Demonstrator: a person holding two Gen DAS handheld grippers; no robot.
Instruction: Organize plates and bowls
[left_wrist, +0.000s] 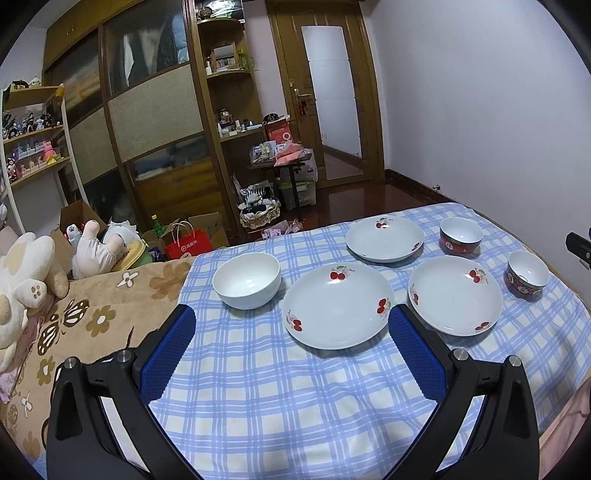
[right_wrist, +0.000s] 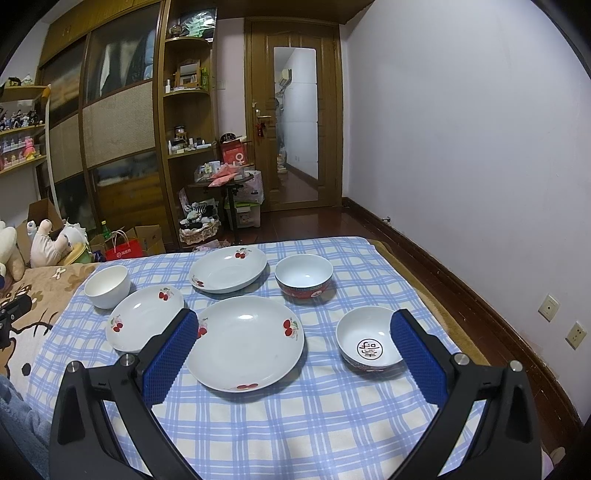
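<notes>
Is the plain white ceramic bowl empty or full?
Empty: the plain white ceramic bowl stands upright on the checked cloth, its bare inside showing.

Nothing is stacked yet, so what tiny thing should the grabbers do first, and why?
Probably the left hand-held gripper should ease forward and down toward the near rim of the closest cherry plate. It is open, holds nothing, and that plate lies right between its fingers, apart from the white bowl. All three cherry plates lie singly on the checked cloth.
</notes>
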